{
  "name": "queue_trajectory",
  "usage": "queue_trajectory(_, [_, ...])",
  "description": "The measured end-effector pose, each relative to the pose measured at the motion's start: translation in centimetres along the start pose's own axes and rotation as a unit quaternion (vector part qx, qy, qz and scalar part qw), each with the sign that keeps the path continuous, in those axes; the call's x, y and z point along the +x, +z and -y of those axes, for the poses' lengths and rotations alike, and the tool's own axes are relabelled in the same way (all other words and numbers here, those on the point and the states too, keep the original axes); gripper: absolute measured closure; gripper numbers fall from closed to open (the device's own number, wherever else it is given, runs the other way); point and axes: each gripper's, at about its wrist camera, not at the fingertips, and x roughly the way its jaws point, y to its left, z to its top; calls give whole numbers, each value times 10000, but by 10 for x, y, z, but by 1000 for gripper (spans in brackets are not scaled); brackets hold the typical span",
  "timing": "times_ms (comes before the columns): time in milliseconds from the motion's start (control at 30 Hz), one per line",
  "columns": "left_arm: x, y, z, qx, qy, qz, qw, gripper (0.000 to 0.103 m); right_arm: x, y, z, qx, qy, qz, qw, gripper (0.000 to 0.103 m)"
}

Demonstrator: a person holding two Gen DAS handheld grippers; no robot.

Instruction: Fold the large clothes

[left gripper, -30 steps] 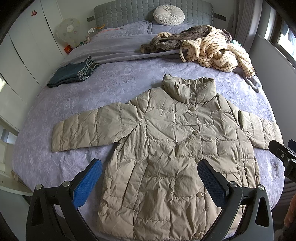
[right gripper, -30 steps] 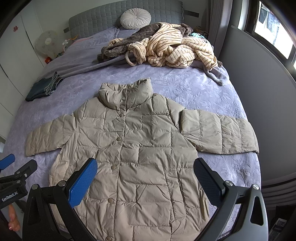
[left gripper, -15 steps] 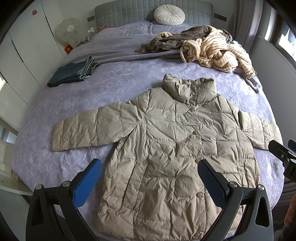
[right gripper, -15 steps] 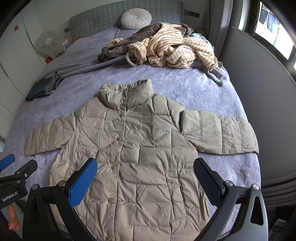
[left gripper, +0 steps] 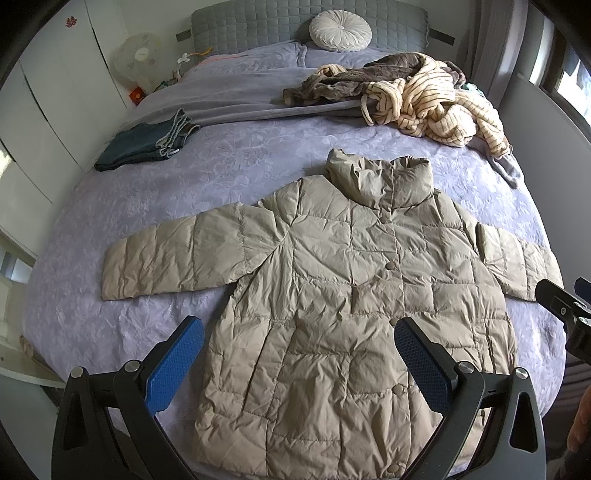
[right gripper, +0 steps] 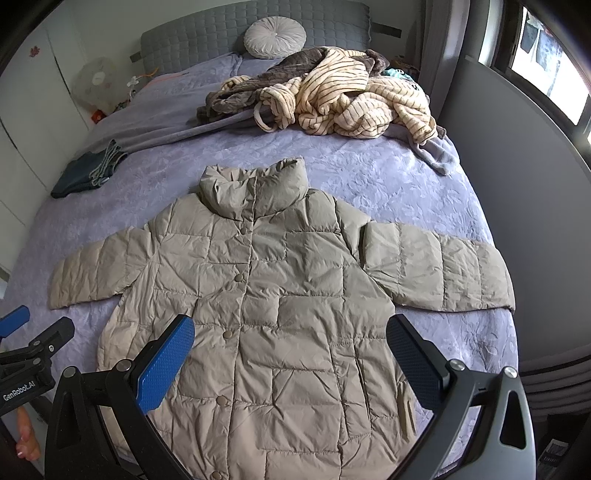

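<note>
**Both grippers wide apart above the spread jacket**

From the left wrist: your left gripper (left gripper: 299,363) has its blue-padded fingers (left gripper: 173,363) spread wide, holding nothing, hovering over the lower half of the beige puffer jacket (left gripper: 332,295). The jacket lies flat and face up on the lavender bedspread (left gripper: 166,192), buttoned down the front, collar pointing toward the grey headboard (left gripper: 258,26), both sleeves stretched out to the sides. You can see the tip of your right gripper (left gripper: 565,310) at the right edge, near the cuff on that side. Beyond the collar sits a heap of striped and brown clothes (left gripper: 417,96); folded dark jeans (left gripper: 147,142) lie well apart on the left, and a round cushion (left gripper: 340,29) leans against the headboard.

From the right wrist: your right gripper (right gripper: 290,360) also stands fully apart and empty, its fingers framing the jacket (right gripper: 277,295) hem area. The right sleeve (right gripper: 439,269) extends toward the bed's edge. Your left gripper (right gripper: 33,339) shows at the lower left, beside the other cuff. The clothes heap (right gripper: 332,96) and jeans (right gripper: 88,170) lie further up the bedspread (right gripper: 388,173).
</note>
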Motion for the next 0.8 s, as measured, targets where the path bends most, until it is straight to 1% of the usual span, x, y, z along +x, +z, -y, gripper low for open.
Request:
queue_trajectory(233, [1,-1,0,-16,42,-40,10000,0,0,0,-1,0,1,-14,10000,0])
queue_trajectory(367, [8,-10,-10,-125,-216,-134,9996,0,1,1,-1,-5,39,-45,10000,0])
queue_trajectory(433, [17,-13,-16,-216,-376,-265,9987,0,4,1,0,71,181,-56,9998,0])
queue_trajectory(467, [21,-14,-19,-261,-397,-311,9984,0,5,1,-1,121,250,-69,9996,0])
queue_trajectory(500, [28,-18,-24,-295,-346,-327,9984,0,9,1,0,213,336,-104,9992,0])
queue_trajectory(567, [37,-16,-35,-335,-221,-369,9985,0,20,-1,-12,275,363,-146,9989,0])
queue_trajectory(667, [59,-23,-62,-574,-100,-459,9972,0,35,-3,-18,321,422,-235,9983,0])
queue_trajectory(767, [85,-28,-93,-840,-190,-621,9943,0,50,-5,-30,296,508,-282,9979,0])
queue_trajectory(800, [94,-30,-105,-963,-191,-617,9933,0,60,-7,-37,279,599,-341,9972,0])
